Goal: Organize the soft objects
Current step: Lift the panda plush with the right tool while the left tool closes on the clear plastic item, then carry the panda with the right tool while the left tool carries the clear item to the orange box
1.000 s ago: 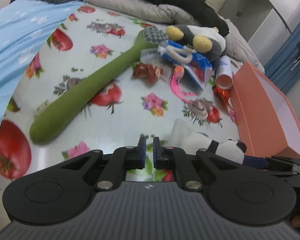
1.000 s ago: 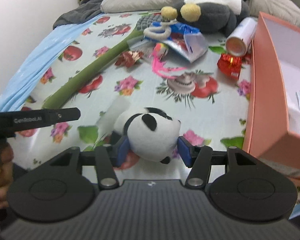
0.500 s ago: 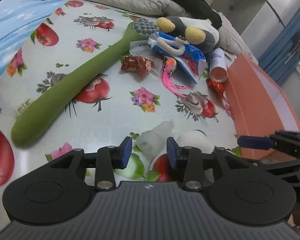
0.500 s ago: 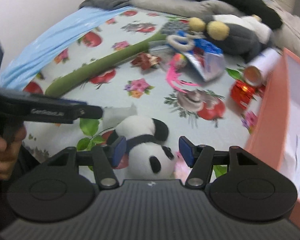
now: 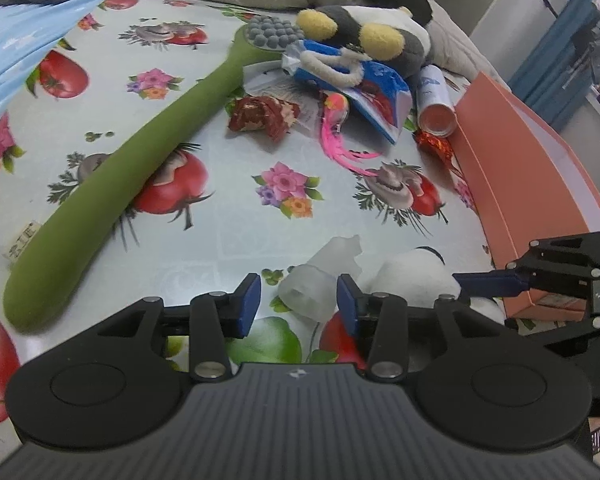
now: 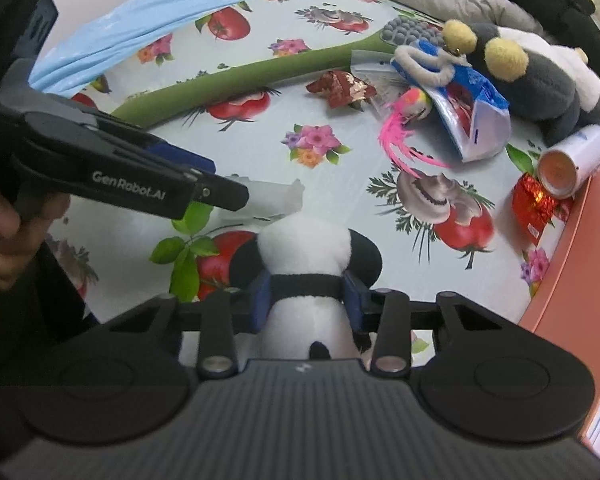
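1. Left wrist view: left tongs point(image 5: 298, 304), just widened and released, straddle a crumpled translucent white wad point(image 5: 314, 284) without pressing it; next they likely need to clamp it.
2. Right wrist view: right tongs point(image 6: 306, 300), just narrowed, squeeze the fluffy panda plush point(image 6: 306, 256) at its neck; the orange box point(image 6: 572, 280) waits at their right.

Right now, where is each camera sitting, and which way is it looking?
Left wrist view: sits on the left tongs, looking down across the flowery tablecloth; its open fingers straddle a whitish soft lump.
Right wrist view: sits on the right tongs, squeezing the panda toy; a hand shows.
Both see the panda, green long-handled brush, orange box, and each other's tongs.
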### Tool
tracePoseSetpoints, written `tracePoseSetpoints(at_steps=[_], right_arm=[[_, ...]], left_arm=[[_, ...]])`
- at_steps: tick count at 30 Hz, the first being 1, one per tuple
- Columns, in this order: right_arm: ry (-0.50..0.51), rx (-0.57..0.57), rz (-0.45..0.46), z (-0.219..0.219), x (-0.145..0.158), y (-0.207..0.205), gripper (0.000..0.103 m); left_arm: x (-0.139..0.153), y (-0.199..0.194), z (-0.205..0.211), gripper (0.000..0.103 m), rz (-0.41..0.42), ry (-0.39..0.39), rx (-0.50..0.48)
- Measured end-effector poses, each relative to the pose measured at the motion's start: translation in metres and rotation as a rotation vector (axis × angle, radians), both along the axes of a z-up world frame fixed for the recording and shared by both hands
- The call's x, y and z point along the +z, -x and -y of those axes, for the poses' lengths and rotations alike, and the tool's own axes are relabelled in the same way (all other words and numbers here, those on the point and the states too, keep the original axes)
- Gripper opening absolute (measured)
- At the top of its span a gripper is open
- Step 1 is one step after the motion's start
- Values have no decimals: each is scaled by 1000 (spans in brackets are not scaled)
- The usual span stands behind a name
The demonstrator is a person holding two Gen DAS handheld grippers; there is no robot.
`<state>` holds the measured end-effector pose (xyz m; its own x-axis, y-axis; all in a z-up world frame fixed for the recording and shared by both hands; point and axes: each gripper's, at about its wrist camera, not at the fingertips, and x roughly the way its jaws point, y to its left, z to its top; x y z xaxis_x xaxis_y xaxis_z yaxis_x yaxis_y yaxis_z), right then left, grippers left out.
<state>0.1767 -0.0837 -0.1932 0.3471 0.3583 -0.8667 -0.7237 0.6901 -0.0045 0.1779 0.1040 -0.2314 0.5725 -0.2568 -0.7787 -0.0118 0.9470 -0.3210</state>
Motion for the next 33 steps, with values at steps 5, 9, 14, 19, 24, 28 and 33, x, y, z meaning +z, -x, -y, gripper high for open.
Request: tracePoseSetpoints(at_steps=[5, 9, 14, 19, 24, 28, 33], right_arm=[[-28, -84, 6, 13, 6, -5, 39], [-64, -183, -1, 25, 8, -11, 39], [-93, -280, -48, 34, -5, -19, 41], [-102, -303, -64, 32, -9, -22, 41], [-108, -321, -31, 34, -3, -16, 40], [-140, -368, -18, 40, 5, -12, 40], [-180, -416, 7, 45, 20, -2, 40]], left_arm=[[-2, -6, 6, 48, -1, -11, -31], [-6, -12, 11, 48, -3, -27, -42], [-6, -15, 20, 44, 4, -59, -41], [-6, -12, 26, 33, 8, -99, -39], [0, -4, 26, 26, 18, -89, -8], [6, 4, 30, 23, 28, -85, 9], [17, 14, 31, 23, 43, -70, 38]])
